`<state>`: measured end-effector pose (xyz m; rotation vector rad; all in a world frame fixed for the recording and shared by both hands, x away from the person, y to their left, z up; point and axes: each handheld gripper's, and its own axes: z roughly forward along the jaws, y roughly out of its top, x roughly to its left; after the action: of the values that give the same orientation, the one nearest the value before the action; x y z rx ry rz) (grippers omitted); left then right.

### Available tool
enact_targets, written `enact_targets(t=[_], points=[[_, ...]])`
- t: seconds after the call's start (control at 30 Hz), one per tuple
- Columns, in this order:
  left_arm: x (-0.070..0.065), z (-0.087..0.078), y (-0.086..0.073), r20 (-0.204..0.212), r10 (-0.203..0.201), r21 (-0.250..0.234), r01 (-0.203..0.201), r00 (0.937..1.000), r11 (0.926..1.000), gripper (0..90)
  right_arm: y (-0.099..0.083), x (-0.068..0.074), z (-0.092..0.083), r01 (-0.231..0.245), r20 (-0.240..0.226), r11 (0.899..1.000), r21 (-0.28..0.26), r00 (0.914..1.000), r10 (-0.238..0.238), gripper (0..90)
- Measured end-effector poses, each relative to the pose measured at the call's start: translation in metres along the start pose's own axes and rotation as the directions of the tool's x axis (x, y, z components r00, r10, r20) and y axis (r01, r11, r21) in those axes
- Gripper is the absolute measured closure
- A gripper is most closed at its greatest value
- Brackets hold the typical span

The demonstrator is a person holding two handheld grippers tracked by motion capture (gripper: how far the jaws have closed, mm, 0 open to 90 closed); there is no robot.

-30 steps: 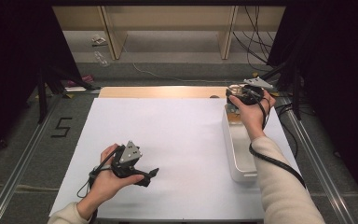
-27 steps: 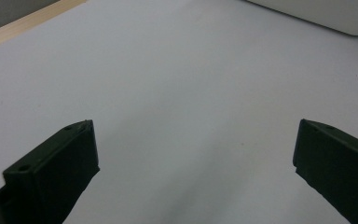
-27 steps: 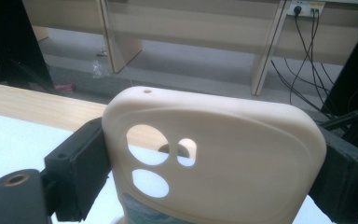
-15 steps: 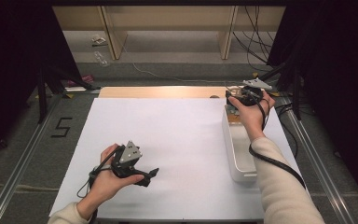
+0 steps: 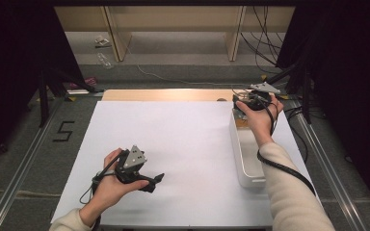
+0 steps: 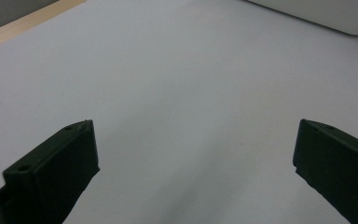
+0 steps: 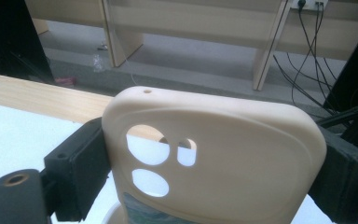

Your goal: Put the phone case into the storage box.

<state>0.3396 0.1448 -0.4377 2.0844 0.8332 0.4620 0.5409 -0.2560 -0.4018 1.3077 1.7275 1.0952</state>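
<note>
A cream phone case [image 7: 242,140] with camera cut-outs stands upright between the jaws of my right gripper [image 7: 212,149], which is shut on its two sides. In the high view that right gripper [image 5: 243,108] hangs over the far end of a white tray [image 5: 244,166] at the table's right. My left gripper [image 5: 155,183] rests low over the near left of the white sheet [image 5: 173,130]. In its own view the left gripper [image 6: 196,126] stands open, with bare white sheet between the jaws.
The long white tray [image 6: 326,14] lies along the sheet's right side. A wooden strip [image 5: 164,95] runs along the table's far edge. Cables [image 5: 265,43] and wooden shelf legs stand on the floor beyond. Metal rails flank the table.
</note>
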Motion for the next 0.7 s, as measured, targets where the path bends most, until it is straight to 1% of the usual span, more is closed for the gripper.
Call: enact_targets(t=[0.2,0.57,0.7], points=[[-0.0002,0.0001,0.0,0.0,0.001,0.0,-0.001,1.0,1.0,0.0,0.0001,-0.0004,0.0001,0.001,-0.007,1.0,0.002,1.0,-0.001,12.3],[-0.0001,0.0001,-0.0001,-0.001,0.001,0.0,-0.001,1.0,1.0,0.0,0.0001,-0.0014,0.0008,-0.004,-0.007,1.0,0.005,1.0,0.004,10.8],[0.0,0.0001,0.0,-0.001,0.001,0.001,-0.001,1.0,1.0,0.0,-0.0008,-0.0011,0.0021,0.001,-0.015,1.0,0.017,0.9999,-0.001,6.0]])
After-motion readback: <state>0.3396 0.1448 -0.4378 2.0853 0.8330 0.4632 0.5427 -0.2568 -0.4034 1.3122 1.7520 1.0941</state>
